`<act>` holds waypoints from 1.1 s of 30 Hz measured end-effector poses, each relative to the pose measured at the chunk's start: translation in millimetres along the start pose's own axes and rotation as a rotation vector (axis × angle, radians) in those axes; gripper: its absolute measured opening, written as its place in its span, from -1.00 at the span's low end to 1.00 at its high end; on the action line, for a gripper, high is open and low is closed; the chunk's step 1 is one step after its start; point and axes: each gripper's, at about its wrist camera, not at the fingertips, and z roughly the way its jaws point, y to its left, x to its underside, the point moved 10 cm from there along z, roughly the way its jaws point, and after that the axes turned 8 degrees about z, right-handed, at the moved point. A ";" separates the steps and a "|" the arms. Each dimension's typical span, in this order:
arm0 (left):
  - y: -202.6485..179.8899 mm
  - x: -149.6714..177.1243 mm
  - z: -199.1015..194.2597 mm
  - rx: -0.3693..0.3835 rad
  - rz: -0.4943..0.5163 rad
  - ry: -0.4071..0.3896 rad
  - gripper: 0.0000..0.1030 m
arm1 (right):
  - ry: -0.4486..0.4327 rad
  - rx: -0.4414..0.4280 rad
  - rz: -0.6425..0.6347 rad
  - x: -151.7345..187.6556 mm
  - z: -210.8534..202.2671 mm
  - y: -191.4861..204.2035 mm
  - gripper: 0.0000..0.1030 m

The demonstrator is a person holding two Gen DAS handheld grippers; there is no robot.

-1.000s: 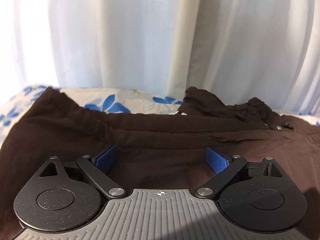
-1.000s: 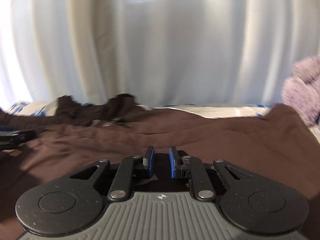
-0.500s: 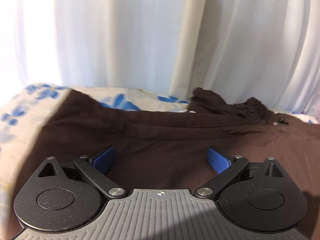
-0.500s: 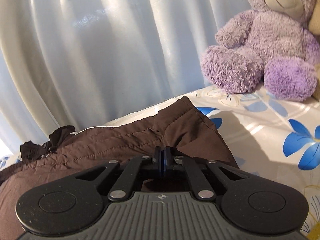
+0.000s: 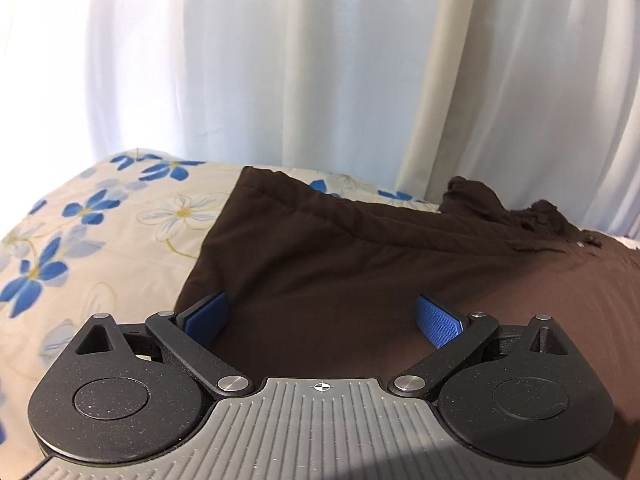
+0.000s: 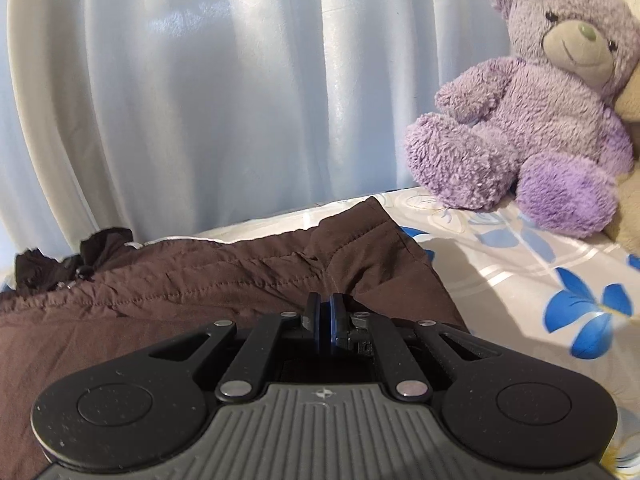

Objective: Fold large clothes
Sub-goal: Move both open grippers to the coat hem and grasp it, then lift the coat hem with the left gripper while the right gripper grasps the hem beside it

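Observation:
A large dark brown garment (image 5: pixel 360 264) lies spread on a floral bedsheet (image 5: pixel 100 232). Its left edge shows in the left wrist view and its right corner in the right wrist view (image 6: pixel 240 280). A bunched, darker part with buttons (image 5: pixel 532 216) sits at its far side. My left gripper (image 5: pixel 322 316) is open, its blue pads (image 5: pixel 206 316) straddling the cloth near the left edge. My right gripper (image 6: pixel 329 312) is shut, and the brown cloth is puckered right at its tips near the right corner.
White curtains (image 5: pixel 320 80) hang behind the bed. A purple teddy bear (image 6: pixel 528 120) sits on the sheet at the right, beyond the garment's corner, with a beige plush (image 6: pixel 628 160) beside it. Bare floral sheet (image 6: pixel 540 280) lies right of the garment.
My left gripper has shifted left toward the garment's left edge, staying open. My right gripper has closed and moved right to the garment's right corner, bringing the teddy bear into view.

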 end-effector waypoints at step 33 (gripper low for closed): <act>74.4 103.6 -93.8 0.356 -0.652 0.133 0.14 | 0.299 -0.647 -0.212 148.3 -183.3 184.2 -0.53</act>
